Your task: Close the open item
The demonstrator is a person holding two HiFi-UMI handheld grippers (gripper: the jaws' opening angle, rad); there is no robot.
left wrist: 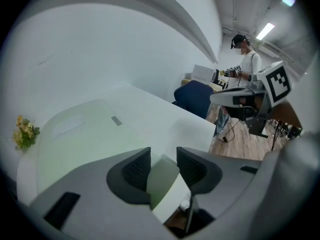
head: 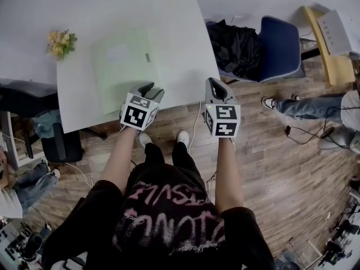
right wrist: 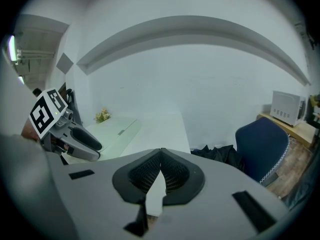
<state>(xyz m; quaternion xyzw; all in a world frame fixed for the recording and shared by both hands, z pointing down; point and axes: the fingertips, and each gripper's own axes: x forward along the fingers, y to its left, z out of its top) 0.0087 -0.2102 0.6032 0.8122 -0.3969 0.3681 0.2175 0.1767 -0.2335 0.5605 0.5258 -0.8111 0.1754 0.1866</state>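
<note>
So the pale green flat folder (head: 124, 66) is lying flat on the white table (head: 169, 16), cover down, near the front edge. There's a small grey tab on its right side.

The left gripper (head: 151, 88) is tipped down over the folder's near right corner. Its jaws are spread wide, and in the left gripper view that corner shows in the gap between them, but the pads aren't pressing on it.

The right gripper (head: 216, 86) hangs just off the table's front edge, to the right of the folder. Its jaws are pressed together with nothing in them.

A little bunch of yellow flowers (head: 61, 43) sits left of the folder. A blue chair (head: 278, 49) with a black jacket (head: 236, 46) stands right of the table.
</note>
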